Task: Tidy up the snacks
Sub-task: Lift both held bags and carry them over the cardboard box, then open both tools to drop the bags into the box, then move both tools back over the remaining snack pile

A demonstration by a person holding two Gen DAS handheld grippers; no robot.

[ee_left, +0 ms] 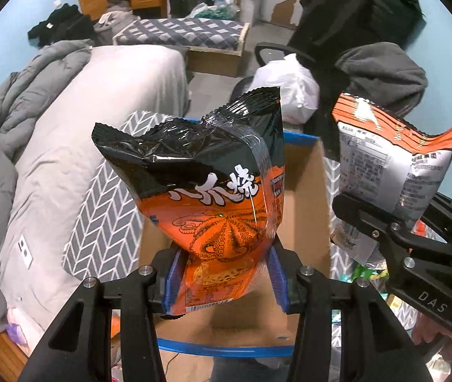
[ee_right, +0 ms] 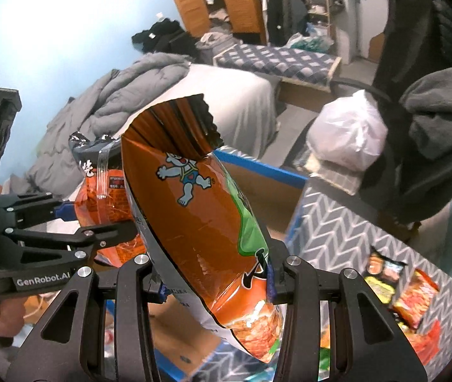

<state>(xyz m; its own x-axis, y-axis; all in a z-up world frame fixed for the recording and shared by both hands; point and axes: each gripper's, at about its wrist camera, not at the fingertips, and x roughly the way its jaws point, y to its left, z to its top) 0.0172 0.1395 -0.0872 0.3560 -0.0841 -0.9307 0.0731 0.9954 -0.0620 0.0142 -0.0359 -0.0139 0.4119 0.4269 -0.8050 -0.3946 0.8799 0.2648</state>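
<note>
both hand-held grippers are loaded at once. the left hand-held gripper (ee_left: 222,281) pinches the octopus snack bag (ee_left: 207,191) by its lower end, blue pads (ee_left: 278,281) pressed into the foil, so the bag stands up w/ its black crimped top toward 12 o'clock. it hangs right over the open cardboard box (ee_left: 305,197), which has blue tape on the rim; prob. that's the drop spot, so holding by the bottom edge keeps the bag clear of the box walls.

the right hand-held gripper (ee_right: 215,281) is clamped on the orange cartoon-figure bag (ee_right: 194,210), also near the bottom, bag tilted toward 11 o'clock. in the left cam it shows at 3 o'clock, just beside the box's right wall, label side facing. the two bags are near each other but i can't tell if they touch.

more loose snack packets (ee_right: 398,289) lie on the chevron-pattern bedding (ee_right: 331,222) at 4 o'clock in the right view, not yet sorted. looks like early-to-mid in the job: next is prob. lowering each bag in w/o crushing it, since the foil is puffy & slippery.
</note>
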